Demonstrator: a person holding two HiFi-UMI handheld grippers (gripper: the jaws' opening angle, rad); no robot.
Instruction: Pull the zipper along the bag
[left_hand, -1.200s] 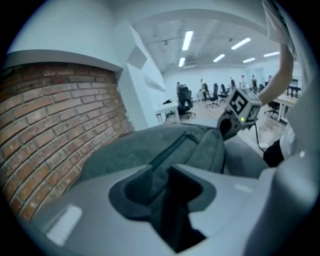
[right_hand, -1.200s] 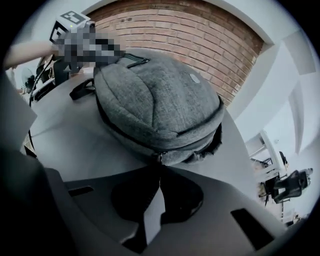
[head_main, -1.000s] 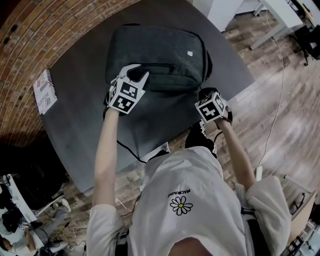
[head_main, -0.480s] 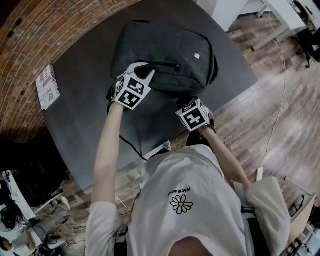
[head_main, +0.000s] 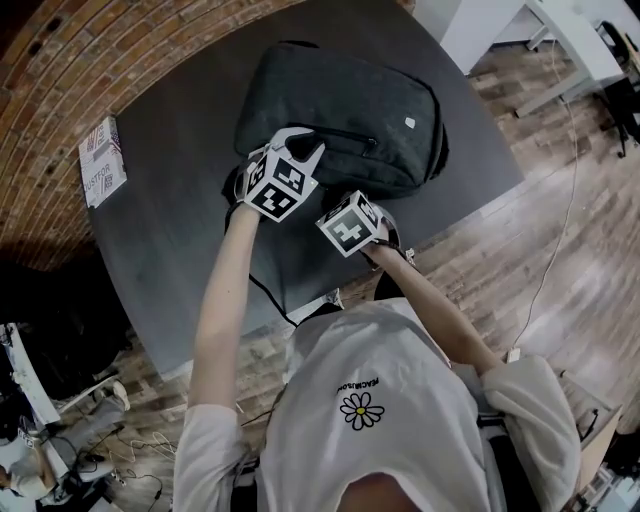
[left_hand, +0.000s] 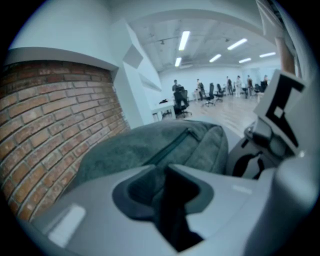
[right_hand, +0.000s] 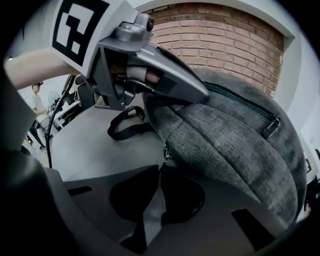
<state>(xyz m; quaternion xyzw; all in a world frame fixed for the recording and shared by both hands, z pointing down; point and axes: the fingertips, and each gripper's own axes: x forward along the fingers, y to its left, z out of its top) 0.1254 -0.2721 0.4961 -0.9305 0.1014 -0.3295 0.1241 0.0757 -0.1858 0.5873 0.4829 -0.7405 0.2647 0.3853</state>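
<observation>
Dark grey counter (head_main: 170, 250) carries the bag (head_main: 350, 95) at upper centre of the head view. The left tongs (left_hand: 162, 172), just closing, pinch the bag's near edge, likely steadying it. Beside them, the right tongs (right_hand: 159, 170) clench the zipper pull (right_hand: 165, 154), ready for dragging.

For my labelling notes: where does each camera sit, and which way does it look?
Head view: on the person's head, looking down at the backpack on the table; both arms show.
Left gripper view: on the left hand-held gripper, looking along jaws just closing on backpack fabric, toward a brick wall.
Right gripper view: on the right hand-held gripper, jaws shut on the zipper pull; the left forearm shows.
Shared: both gripper views show the front-pocket zipper.
</observation>
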